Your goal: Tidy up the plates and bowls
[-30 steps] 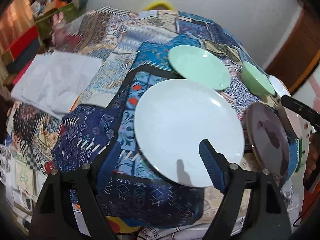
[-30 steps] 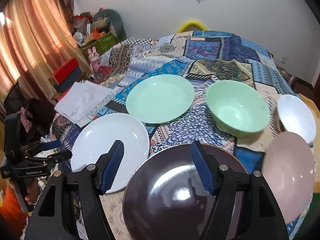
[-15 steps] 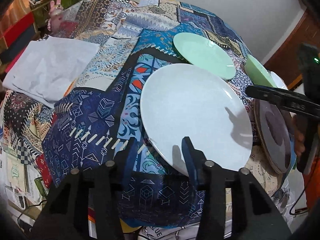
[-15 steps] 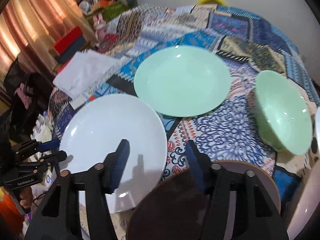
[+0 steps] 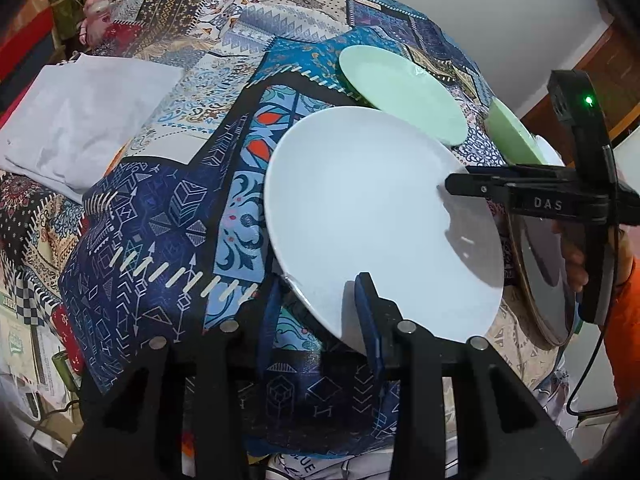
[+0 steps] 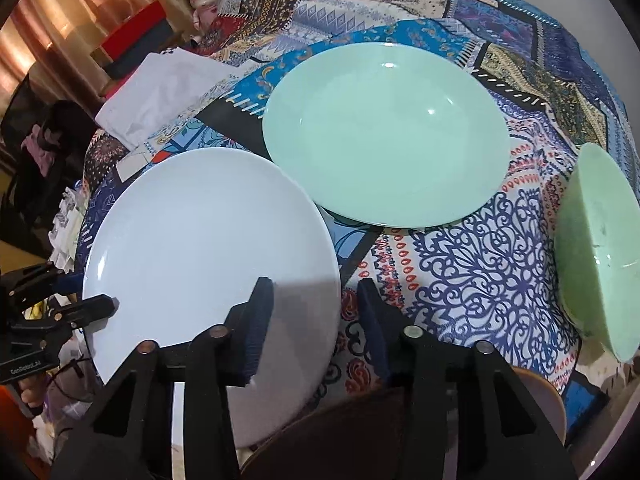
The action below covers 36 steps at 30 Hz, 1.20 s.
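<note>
White plate (image 6: pixel 208 248) as landmark, on the patchwork cloth (image 5: pixel 160 216). Left gripper (image 5: pixel 316 304): fingers astride its near rim, contact unclear, cannot tell if clamped. Right gripper (image 6: pixel 312 320): fingers parted astride its right edge, released. One green plate (image 6: pixel 384 132) just beyond, touching; one green bowl (image 6: pixel 596 248) further right. Only the left view shows the whole dark plate (image 5: pixel 548 276) on edge; only the right shows the bowl's inside.

A patchwork tablecloth (image 5: pixel 168 216) carries folded white paper (image 5: pixel 80 120); a pink rabbit figurine (image 6: pixel 203 0) sits beyond.
</note>
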{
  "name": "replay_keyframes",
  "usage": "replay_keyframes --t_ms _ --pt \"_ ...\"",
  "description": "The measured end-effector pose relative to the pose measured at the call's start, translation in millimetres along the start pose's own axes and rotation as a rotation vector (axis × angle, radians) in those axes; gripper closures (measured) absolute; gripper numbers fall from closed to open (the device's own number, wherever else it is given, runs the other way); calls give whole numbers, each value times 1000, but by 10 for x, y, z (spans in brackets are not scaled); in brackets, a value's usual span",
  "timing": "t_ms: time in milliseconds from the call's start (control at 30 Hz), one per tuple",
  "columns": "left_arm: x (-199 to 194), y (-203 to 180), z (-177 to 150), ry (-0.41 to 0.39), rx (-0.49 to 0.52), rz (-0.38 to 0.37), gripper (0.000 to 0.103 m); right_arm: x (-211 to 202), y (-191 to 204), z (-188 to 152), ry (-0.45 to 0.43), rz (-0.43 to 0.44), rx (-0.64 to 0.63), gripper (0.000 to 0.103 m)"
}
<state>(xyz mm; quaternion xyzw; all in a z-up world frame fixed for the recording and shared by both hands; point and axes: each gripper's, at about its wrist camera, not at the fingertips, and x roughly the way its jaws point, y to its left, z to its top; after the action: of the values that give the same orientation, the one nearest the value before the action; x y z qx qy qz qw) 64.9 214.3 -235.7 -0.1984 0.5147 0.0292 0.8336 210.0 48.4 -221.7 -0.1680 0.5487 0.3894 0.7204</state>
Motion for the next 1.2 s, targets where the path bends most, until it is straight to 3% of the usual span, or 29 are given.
replay_keyframes --t_ms 100,400,700,1033,1200 --pt "22 -74 -3 6 37 3 66 32 18 29 14 10 -8 69" --pt "20 -124 -20 18 53 0 66 68 55 22 19 23 -22 68" --pt "-26 -33 -6 13 -30 -28 66 -24 77 -71 -22 24 19 69" --pt "-196 49 -5 -32 -72 -13 66 -201 154 -87 -92 61 39 74" --pt "-354 -19 23 -93 -48 24 66 -324 202 -98 -138 52 50 78"
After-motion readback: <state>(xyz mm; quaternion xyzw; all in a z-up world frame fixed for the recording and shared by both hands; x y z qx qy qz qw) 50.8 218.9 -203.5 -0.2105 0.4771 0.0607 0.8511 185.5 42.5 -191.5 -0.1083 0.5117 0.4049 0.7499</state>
